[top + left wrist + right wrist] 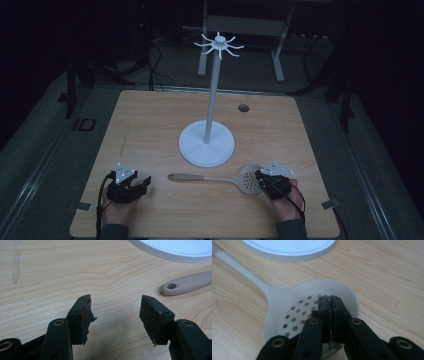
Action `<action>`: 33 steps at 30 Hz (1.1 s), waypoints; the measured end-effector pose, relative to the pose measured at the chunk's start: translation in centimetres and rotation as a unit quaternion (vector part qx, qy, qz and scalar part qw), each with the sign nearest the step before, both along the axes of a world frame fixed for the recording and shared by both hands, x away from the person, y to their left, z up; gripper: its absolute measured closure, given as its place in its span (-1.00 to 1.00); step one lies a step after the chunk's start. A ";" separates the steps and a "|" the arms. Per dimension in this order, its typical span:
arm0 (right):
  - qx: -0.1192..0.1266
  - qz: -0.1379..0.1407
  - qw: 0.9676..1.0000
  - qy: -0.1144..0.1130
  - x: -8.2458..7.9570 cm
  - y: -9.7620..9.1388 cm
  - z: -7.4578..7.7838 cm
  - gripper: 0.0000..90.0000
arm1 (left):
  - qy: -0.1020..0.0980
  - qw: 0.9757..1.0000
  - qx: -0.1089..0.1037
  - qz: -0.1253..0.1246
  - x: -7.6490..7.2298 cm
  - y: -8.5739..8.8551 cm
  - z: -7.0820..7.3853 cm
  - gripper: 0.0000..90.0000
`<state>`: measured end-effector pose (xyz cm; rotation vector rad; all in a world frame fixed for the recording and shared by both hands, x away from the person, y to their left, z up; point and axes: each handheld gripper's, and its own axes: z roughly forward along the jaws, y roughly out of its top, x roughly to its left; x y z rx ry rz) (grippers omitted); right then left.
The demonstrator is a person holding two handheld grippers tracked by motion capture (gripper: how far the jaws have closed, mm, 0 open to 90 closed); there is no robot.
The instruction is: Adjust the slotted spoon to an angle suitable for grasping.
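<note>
Under the closed, empty right gripper (330, 298), a light, stiff slotted spoon (248, 178), best grabbed by its thin handle (200, 177); left gripper (115, 305) open.

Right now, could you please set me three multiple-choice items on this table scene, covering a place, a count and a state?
1. Where does the skimmer spoon lie?
A. in front of the stand's base
B. hung on the stand
C. behind the stand
2. How many skimmer spoons are there?
A. one
B. two
C. three
3. How do the left gripper jaws stand?
A. shut on the handle
B. apart, nothing between
C. shut on the stand

Answers: 1 A, it lies flat before the white hook stand; 2 A, one shows; 3 B, bare wood shows between them.
</note>
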<state>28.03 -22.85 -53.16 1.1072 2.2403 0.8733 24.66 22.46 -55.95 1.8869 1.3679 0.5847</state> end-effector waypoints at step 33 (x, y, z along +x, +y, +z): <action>-0.007 0.138 0.990 -0.042 2.9 7.4 5.2 0.22 | -0.003 1.000 0.000 -0.006 0.0 -0.2 0.0 -0.05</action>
